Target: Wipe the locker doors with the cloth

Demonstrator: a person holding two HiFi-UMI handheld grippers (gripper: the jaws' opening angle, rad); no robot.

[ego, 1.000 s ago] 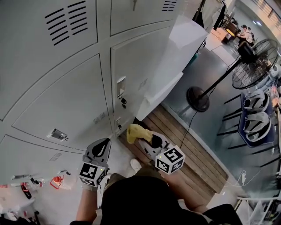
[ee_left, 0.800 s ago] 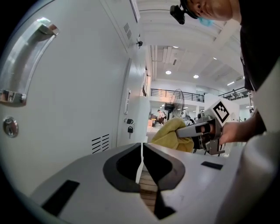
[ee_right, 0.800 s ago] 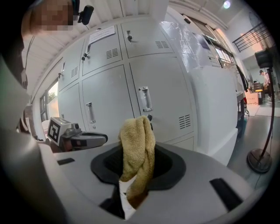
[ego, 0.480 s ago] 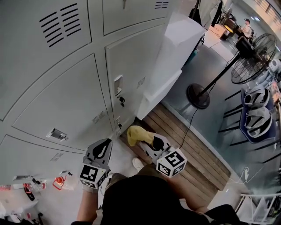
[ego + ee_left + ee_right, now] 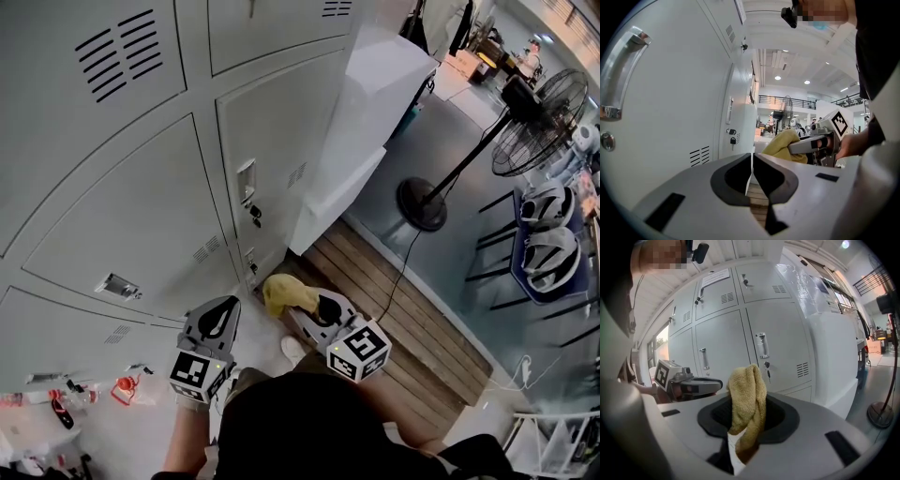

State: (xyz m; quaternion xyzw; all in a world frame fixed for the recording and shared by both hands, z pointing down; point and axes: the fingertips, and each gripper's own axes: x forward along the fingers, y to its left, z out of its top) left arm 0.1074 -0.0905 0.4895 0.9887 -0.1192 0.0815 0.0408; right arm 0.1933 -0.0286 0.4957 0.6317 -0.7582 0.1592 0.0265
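Right claw [image 5: 309, 305] pinches the cloth [image 5: 283, 292], lower centre of head view. Over the last second it edges left toward the locker door [image 5: 272, 150]; probably not touching yet, the angle is steep. Left claw [image 5: 215, 317] is pressed together, empty, lower left. Wiping looks about to start.

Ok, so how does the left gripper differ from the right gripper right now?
The right gripper is shut on a yellow cloth that stands up between its jaws, while the left gripper has its jaws together on nothing. In the head view the left gripper shows against a lower locker door, the right gripper against the wooden planks. Both are grey and carry a marker cube.
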